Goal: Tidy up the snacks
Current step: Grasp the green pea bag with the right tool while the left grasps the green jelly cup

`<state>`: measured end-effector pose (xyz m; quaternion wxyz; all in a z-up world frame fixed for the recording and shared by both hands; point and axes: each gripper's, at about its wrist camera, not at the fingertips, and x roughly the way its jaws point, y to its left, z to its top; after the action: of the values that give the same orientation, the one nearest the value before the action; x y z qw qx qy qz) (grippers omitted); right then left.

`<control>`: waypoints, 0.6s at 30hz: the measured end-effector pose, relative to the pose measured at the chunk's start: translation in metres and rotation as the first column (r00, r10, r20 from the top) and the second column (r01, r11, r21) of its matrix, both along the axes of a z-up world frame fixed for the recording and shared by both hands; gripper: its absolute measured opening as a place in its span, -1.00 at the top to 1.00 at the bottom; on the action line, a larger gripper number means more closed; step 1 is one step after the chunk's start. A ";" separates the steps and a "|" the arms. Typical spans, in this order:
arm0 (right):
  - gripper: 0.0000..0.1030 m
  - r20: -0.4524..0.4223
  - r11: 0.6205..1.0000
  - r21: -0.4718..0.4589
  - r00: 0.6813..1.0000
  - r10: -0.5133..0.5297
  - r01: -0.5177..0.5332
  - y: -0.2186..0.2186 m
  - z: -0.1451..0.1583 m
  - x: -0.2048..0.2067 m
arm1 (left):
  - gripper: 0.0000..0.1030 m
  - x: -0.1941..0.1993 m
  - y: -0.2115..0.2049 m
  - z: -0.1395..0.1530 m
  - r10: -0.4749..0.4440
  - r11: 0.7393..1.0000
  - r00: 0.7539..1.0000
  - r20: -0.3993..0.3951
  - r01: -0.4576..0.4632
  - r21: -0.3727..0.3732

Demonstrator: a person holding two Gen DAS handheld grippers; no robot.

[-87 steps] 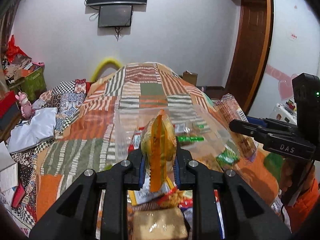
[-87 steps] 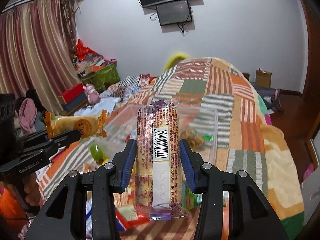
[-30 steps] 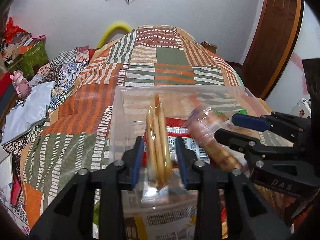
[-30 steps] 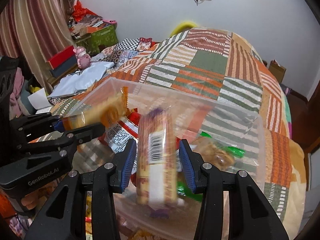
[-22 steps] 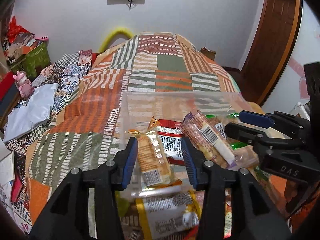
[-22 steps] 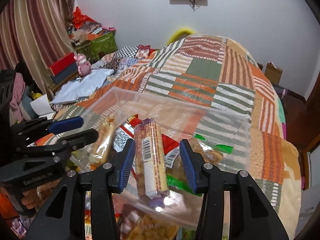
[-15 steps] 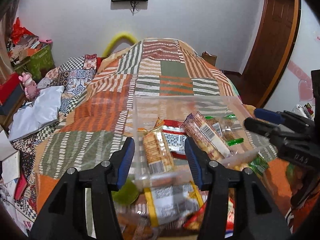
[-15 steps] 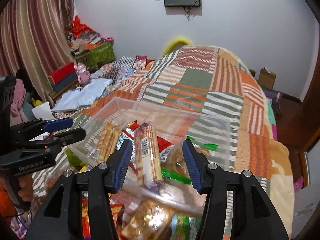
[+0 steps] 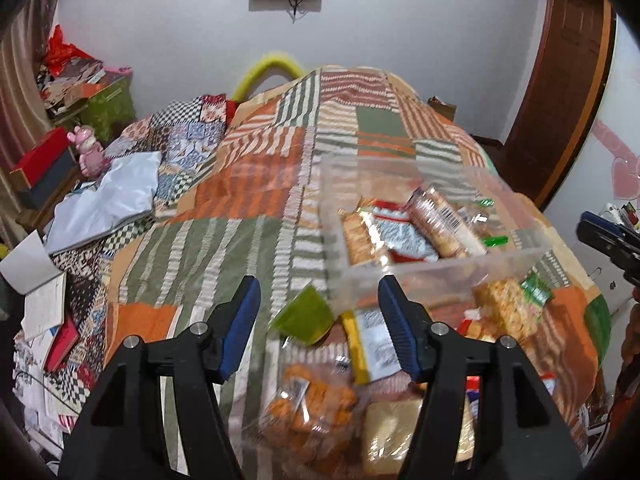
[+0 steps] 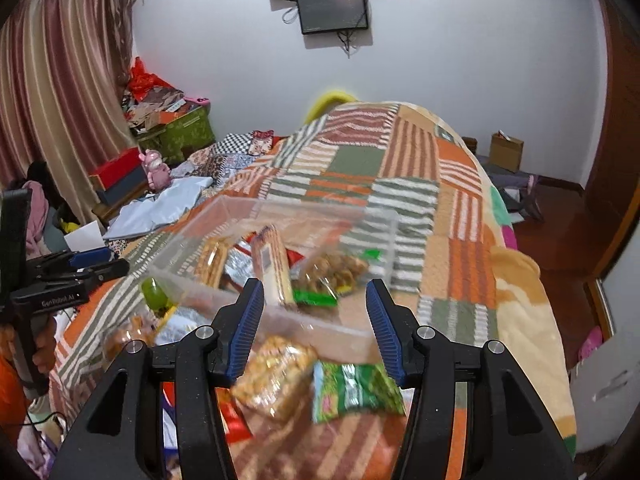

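A clear plastic box (image 9: 440, 268) (image 10: 304, 208) sits on the patchwork bed and holds several snack packs. Among them lie a long biscuit roll (image 9: 440, 220) (image 10: 274, 268) and a yellow cracker pack (image 9: 360, 236) (image 10: 212, 260). My left gripper (image 9: 318, 286) hangs above and in front of the box, its jaws opening with nothing between them. The right gripper (image 10: 315, 285) is open and empty, also short of the box. Loose snacks lie in front: a green packet (image 10: 356, 388), a golden bag (image 10: 276, 376) and an orange bag (image 9: 312, 408).
The striped blanket (image 9: 224, 248) covers the bed. Clothes, papers and boxes (image 9: 60, 216) clutter the left side. A wooden door (image 9: 560, 92) stands at the right and a screen (image 10: 332, 8) hangs on the far wall. A hand (image 10: 44, 348) holds the left gripper's handle.
Both grippers let go of their packs, the cracker pack and the biscuit roll, which now lie in the box. Both have opened and drawn back and upward from it.
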<state>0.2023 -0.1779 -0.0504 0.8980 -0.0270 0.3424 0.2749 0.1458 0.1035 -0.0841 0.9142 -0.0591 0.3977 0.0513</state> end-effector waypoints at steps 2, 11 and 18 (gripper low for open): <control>0.03 -0.014 1.000 -0.009 1.000 -0.011 0.011 -0.006 -0.007 -0.002 | -0.18 -0.003 0.002 -0.007 0.000 1.000 1.000 -0.015 0.000 0.001; 0.03 -0.116 0.998 -0.044 0.992 -0.047 0.042 -0.028 -0.051 -0.002 | -0.18 0.005 0.008 -0.049 -0.009 1.000 0.994 -0.109 0.008 -0.007; 0.01 -0.207 0.995 -0.086 0.977 -0.059 0.042 -0.030 -0.087 0.004 | -0.18 0.021 0.015 -0.071 -0.001 1.000 0.987 -0.158 -0.001 -0.018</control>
<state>0.2059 -0.2079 -0.1377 0.8619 -0.0258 0.4464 0.2393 0.1666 0.1188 -0.1555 0.8792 -0.0631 0.4693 0.0523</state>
